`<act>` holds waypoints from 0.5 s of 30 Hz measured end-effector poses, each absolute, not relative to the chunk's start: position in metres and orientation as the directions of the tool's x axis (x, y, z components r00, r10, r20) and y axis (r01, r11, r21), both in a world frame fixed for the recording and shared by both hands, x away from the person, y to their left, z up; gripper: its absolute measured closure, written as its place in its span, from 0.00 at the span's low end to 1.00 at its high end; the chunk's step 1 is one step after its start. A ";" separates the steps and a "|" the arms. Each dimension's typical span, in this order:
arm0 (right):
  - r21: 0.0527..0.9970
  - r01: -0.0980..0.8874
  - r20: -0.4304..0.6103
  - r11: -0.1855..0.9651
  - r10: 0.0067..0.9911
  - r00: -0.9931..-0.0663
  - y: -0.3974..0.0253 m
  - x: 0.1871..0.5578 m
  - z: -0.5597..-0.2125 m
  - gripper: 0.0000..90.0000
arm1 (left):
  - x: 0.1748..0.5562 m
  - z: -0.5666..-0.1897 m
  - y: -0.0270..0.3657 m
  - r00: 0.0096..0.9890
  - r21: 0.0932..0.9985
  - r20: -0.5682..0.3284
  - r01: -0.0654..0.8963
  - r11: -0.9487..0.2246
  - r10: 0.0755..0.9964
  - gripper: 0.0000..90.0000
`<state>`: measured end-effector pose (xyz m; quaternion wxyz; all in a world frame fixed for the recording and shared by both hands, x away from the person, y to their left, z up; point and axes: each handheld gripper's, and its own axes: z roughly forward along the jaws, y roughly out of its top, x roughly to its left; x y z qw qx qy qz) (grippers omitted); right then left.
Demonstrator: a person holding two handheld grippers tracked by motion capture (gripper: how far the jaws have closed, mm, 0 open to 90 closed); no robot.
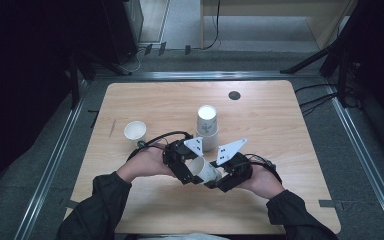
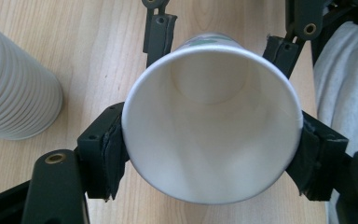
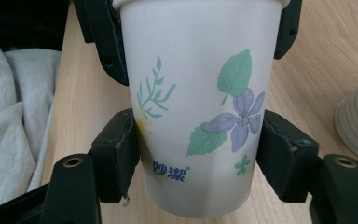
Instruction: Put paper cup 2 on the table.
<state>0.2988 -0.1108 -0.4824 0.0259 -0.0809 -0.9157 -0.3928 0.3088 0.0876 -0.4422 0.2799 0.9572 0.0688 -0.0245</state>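
Both of your grippers, the left gripper (image 1: 189, 176) at the rim and the right gripper (image 1: 216, 179) near the base, clamp one paper cup (image 1: 204, 170) lying tilted above the table (image 1: 280, 200), with the cup stack (image 1: 207, 127) just beyond and a single cup (image 1: 135, 131) farther left

Left hand-held gripper (image 1: 182, 167): black frame, black cable looping from its rear, a grey three-cornered plate with dark dots mounted on top. Right hand-held gripper (image 1: 225, 175): same black build, matching grey three-cornered plate, black cable trailing behind. In the left gripper view, each black jaw ends in a dark rubbery pad with a rough, worn edge; a brass-coloured screw eyelet sits in each arm link. The right gripper view shows identical padded jaws and brass-ringed screw holes. Person: dark long sleeves (image 1: 97, 200), gathered at the cuffs; light grey garment (image 3: 9, 116).
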 end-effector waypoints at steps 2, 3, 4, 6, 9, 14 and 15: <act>0.719 0.169 0.112 0.674 0.127 -0.985 -0.112 0.299 -0.481 0.38 | 0.308 -0.441 0.089 0.990 0.550 -0.082 0.142 -0.823 0.116 0.25; 0.726 0.171 0.111 0.667 0.132 -0.985 -0.114 0.300 -0.480 0.38 | 0.308 -0.440 0.090 0.991 0.555 -0.080 0.137 -0.821 0.111 0.19; 0.726 0.174 0.109 0.666 0.137 -0.984 -0.114 0.300 -0.479 0.38 | 0.309 -0.439 0.090 0.990 0.563 -0.082 0.140 -0.814 0.113 0.16; 0.731 0.175 0.109 0.660 0.141 -0.984 -0.116 0.301 -0.479 0.38 | 0.310 -0.437 0.093 0.988 0.583 -0.089 0.154 -0.798 0.125 0.14; 0.758 0.180 0.111 0.627 0.149 -0.983 -0.120 0.303 -0.474 0.38 | 0.312 -0.435 0.099 0.984 0.621 -0.087 0.176 -0.764 0.156 0.14; 0.782 0.179 0.117 0.597 0.141 -0.983 -0.123 0.306 -0.469 0.38 | 0.312 -0.432 0.109 0.978 0.666 -0.109 0.204 -0.717 0.177 0.14; 0.786 0.180 0.119 0.592 0.140 -0.983 -0.123 0.307 -0.468 0.38 | 0.311 -0.432 0.114 0.976 0.686 -0.115 0.213 -0.696 0.185 0.14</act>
